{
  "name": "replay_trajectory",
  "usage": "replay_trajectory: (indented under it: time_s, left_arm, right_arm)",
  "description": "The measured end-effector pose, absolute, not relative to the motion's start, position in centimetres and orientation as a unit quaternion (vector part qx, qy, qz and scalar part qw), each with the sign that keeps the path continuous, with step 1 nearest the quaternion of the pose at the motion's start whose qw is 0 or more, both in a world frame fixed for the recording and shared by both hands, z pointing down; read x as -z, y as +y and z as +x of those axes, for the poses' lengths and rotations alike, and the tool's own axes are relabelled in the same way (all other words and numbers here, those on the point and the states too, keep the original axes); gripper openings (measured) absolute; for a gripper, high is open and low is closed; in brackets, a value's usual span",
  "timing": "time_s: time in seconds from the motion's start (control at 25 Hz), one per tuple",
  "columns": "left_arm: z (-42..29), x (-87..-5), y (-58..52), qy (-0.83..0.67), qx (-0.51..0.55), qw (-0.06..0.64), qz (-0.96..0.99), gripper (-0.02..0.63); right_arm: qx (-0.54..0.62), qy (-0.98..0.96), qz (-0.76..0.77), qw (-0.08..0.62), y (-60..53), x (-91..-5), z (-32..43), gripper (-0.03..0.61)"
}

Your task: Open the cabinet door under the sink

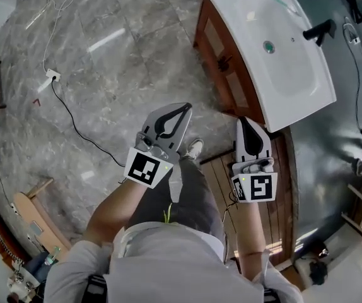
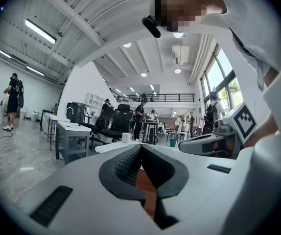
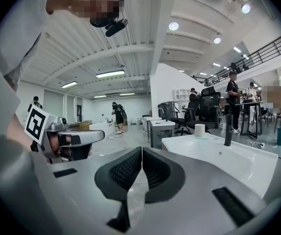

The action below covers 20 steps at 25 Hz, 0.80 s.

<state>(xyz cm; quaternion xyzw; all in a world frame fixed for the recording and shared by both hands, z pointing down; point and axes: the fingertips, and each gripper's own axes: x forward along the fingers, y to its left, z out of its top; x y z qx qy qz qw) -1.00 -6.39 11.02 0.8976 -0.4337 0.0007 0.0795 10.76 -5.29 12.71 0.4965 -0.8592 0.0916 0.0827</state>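
Seemingly ready to start, the left gripper (image 1: 182, 111) and right gripper (image 1: 245, 122) hover empty, jaws pressed together, short of the cabinet door (image 1: 214, 38) under the sink (image 1: 297, 87) ahead.

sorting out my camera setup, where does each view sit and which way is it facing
Head view: on the person's head, steeply down at floor, sink and cabinet; shows arms, left hand-held gripper, right hand-held gripper.
Left gripper view: on the left hand-held gripper, along its shut jaws into the hall; shirt overhead.
Right gripper view: same on the right, jaws shut, past the sink.
Shared: each gripper view shows the other gripper.
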Motion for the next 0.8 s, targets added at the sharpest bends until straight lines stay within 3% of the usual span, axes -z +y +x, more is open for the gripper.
replay_trajectory:
  time_s: [0.8]
  left_arm:
    - [0.3,-34.8,-13.4,-0.407,-0.034,0.074,0.910,0.017]
  right_arm:
    - [-0.068,-0.841,0.524,0.117,-13.9,-37.7,8.8,0.032]
